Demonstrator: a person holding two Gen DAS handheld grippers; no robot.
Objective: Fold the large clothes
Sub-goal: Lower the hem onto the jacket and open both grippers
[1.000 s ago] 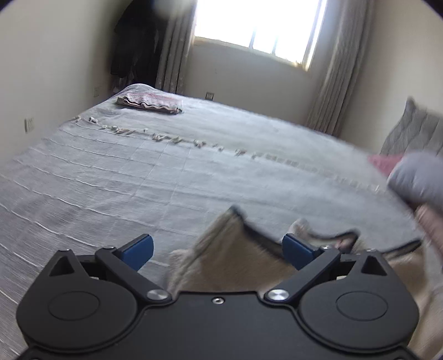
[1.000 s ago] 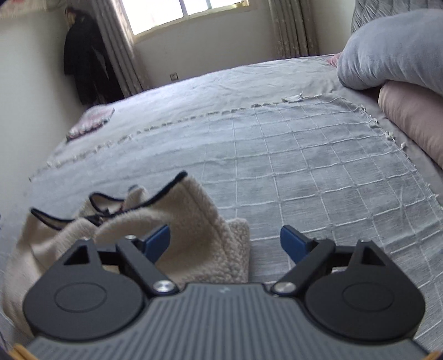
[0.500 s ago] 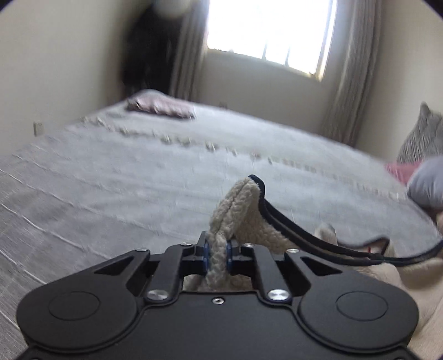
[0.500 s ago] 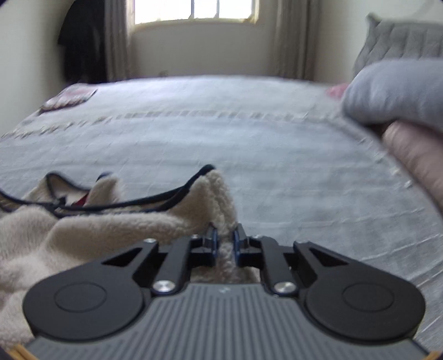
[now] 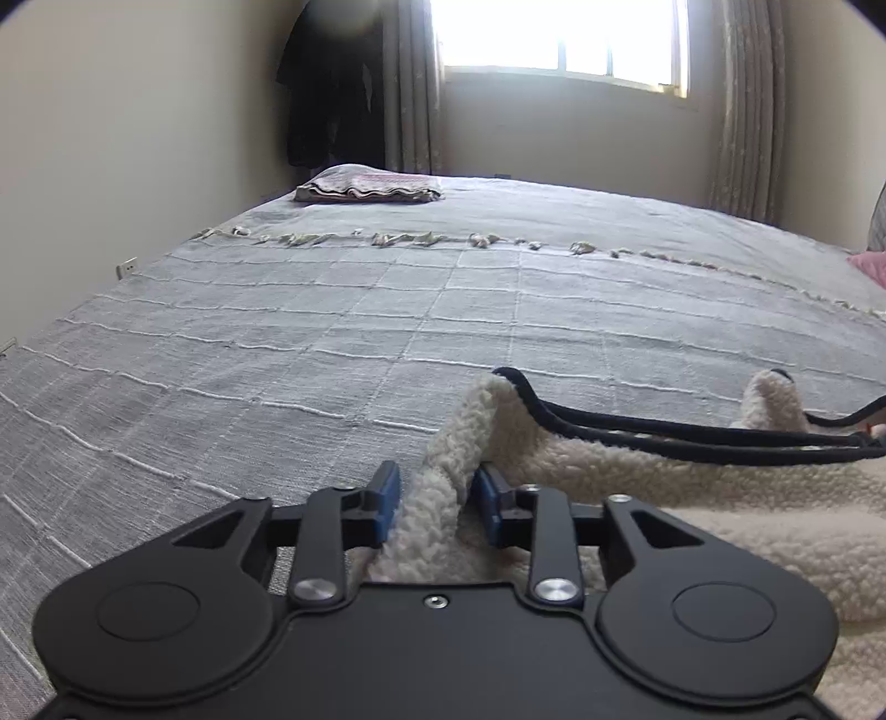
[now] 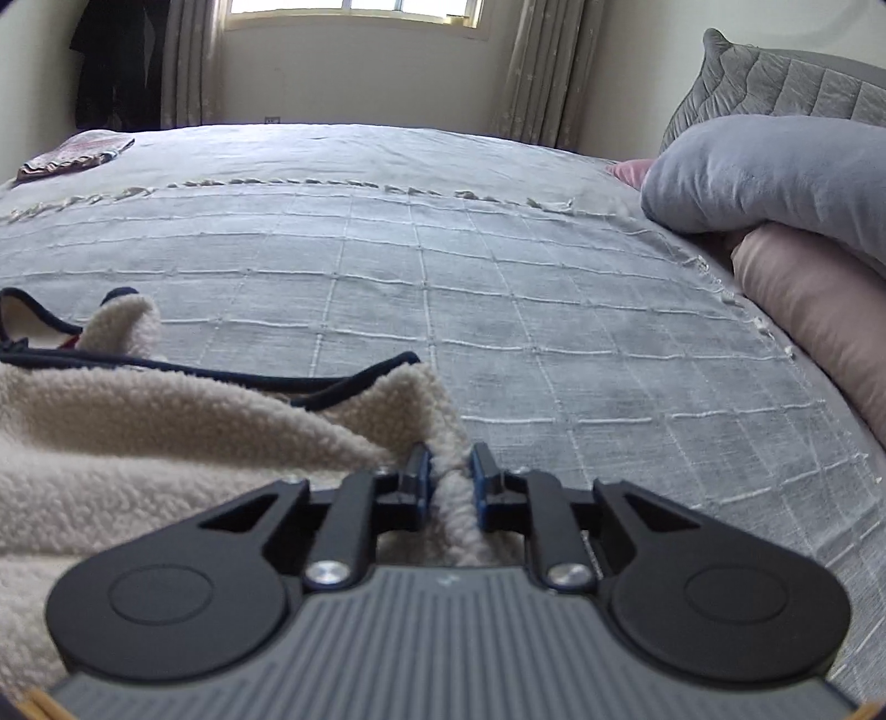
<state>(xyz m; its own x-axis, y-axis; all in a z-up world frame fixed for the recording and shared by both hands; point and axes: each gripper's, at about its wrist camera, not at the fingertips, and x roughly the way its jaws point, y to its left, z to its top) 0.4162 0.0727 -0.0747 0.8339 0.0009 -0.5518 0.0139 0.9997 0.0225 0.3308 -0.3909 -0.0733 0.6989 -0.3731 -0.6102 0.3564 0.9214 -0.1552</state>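
Left wrist: left tool (image 5: 434, 495) and right tool (image 6: 449, 479) each clamp fleece (image 5: 692, 498) corners; folding barely begun, bed (image 5: 332, 332) ahead.

A home bedroom: a wide bed (image 5: 387, 310) under a grey coverlet, pillows (image 6: 775, 171) at its head, a curtained window (image 5: 559, 39) behind.
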